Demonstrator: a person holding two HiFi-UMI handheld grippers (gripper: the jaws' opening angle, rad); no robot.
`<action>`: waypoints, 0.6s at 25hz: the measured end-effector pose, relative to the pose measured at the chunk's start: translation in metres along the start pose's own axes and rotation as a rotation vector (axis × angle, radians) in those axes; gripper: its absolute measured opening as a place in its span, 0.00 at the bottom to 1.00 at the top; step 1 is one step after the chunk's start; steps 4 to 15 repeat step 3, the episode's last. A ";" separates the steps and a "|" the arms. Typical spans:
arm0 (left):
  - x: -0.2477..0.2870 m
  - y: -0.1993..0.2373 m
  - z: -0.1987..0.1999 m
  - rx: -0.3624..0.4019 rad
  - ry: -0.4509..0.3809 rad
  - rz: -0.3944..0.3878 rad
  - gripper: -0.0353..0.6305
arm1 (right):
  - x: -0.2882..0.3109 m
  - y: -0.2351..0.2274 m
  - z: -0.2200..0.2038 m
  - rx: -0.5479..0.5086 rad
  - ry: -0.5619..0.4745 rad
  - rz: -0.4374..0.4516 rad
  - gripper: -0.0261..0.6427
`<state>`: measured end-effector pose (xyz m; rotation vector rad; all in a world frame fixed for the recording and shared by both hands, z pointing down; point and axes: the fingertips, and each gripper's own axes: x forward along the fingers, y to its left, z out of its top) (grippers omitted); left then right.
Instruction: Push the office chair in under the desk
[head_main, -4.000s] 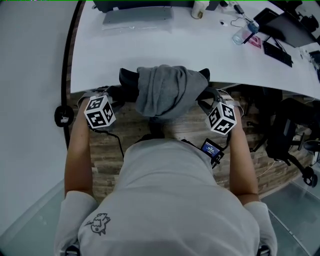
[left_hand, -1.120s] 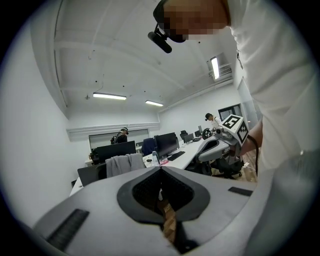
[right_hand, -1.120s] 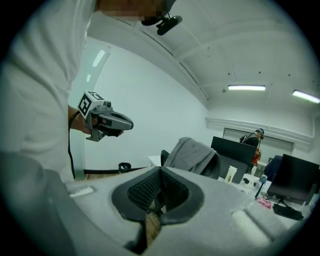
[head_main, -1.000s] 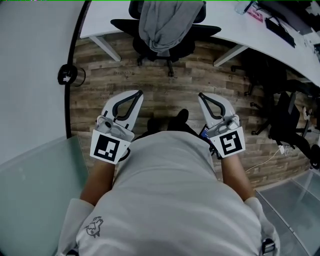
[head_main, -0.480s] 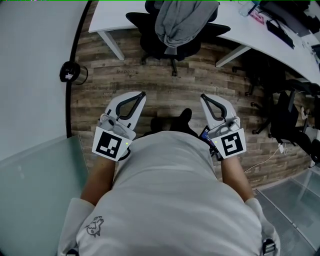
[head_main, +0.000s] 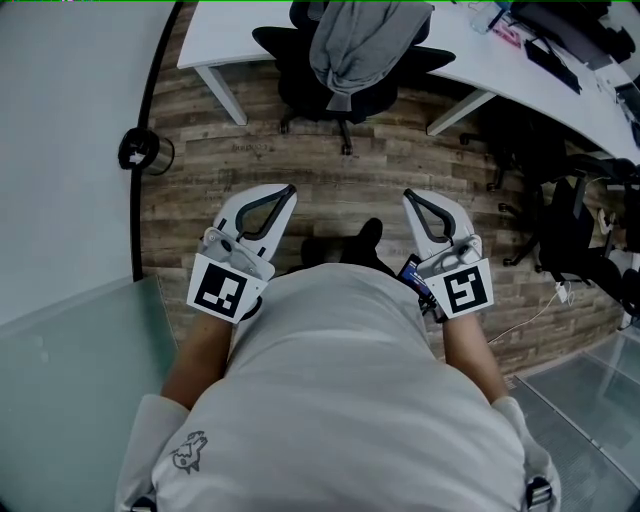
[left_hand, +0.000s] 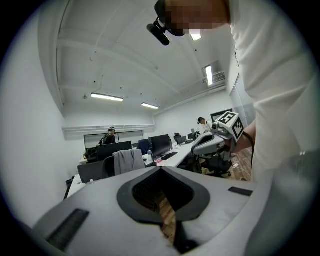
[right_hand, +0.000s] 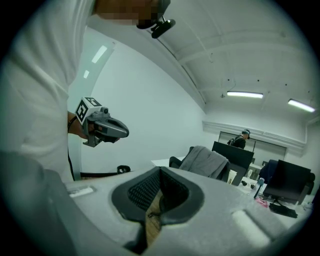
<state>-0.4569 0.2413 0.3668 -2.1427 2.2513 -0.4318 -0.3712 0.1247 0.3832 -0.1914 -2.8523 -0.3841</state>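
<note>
The office chair (head_main: 300, 92), a grey jacket (head_main: 350, 45) draped over its back, stands against the far desk (head_main: 215, 30). My left hand-held gripper (head_main: 286, 190) and right hand-held gripper (head_main: 409, 196) are near me, both closed on nothing, well apart from the chair. With nothing holding it, the chair could roll back out on its castors, or the jacket could slide off.

The wood-plank floor (head_main: 250, 160) carries the office chair (head_main: 300, 95), its wheeled base at the near edge of the white desk (head_main: 215, 35). A second black chair (head_main: 570, 240) stands at the floor's right side. A black keyboard (head_main: 555, 62) lies on the desk's right part.
</note>
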 end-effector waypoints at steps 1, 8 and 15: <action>-0.001 -0.002 0.002 0.000 -0.003 -0.002 0.05 | -0.002 0.001 0.001 -0.003 -0.001 -0.001 0.04; -0.002 -0.005 0.004 -0.002 -0.007 -0.005 0.05 | -0.006 0.002 0.003 -0.006 0.000 -0.003 0.04; -0.002 -0.005 0.004 -0.002 -0.007 -0.005 0.05 | -0.006 0.002 0.003 -0.006 0.000 -0.003 0.04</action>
